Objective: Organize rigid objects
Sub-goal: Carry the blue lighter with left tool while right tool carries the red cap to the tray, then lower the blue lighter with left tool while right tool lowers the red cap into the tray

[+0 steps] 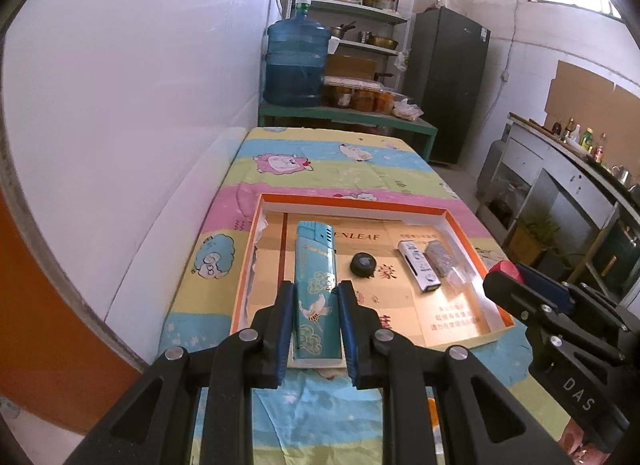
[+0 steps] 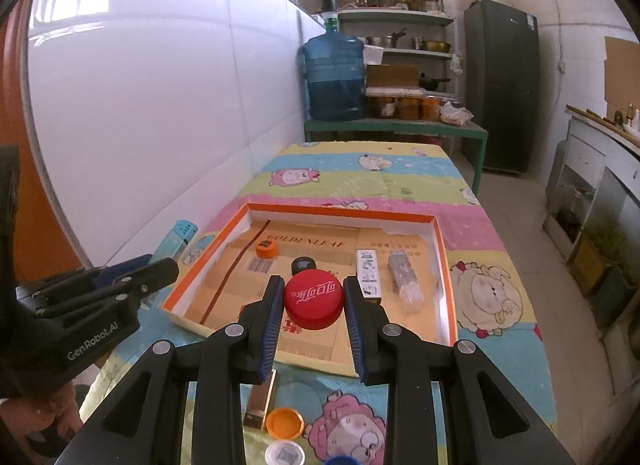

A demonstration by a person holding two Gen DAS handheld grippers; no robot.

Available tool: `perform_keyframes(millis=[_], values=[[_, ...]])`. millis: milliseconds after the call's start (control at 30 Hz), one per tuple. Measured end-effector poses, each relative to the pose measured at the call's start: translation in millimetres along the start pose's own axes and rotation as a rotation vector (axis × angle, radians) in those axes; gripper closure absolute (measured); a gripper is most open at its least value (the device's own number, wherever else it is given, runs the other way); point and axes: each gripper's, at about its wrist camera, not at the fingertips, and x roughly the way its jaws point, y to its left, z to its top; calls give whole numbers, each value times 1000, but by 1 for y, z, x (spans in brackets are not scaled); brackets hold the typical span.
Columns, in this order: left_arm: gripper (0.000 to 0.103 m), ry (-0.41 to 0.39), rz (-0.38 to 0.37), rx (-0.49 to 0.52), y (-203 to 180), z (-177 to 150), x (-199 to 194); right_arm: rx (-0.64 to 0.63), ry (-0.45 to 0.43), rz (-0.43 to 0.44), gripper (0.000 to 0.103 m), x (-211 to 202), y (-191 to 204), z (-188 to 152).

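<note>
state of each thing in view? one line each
left tool: shut on lighter
lighter: held, off the table
right tool: shut on red cap
red cap: held
box: open, no lid
orange cap: on table, hollow side up

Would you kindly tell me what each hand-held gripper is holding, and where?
Left hand-held gripper: turquoise lighter, by its lower sides. Right hand-held gripper: red bottle cap, by its rim.

Teal lighter (image 1: 316, 289), red cap (image 2: 313, 293)
</note>
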Motion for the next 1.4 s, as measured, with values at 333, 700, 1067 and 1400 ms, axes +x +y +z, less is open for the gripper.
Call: perform_keyframes(millis=[333, 700, 1067, 1400], values=[[81, 34, 29, 9, 5, 11, 25, 10, 33, 19, 72, 29, -4, 12], [81, 74, 43, 9, 9, 19, 53, 14, 75, 33, 72, 61, -12, 18], [81, 109, 44, 4, 12, 18, 74, 10, 111, 44, 72, 86, -14, 18], [81, 156, 31, -2, 14, 10, 96, 5, 160, 52, 72, 111, -13, 10]])
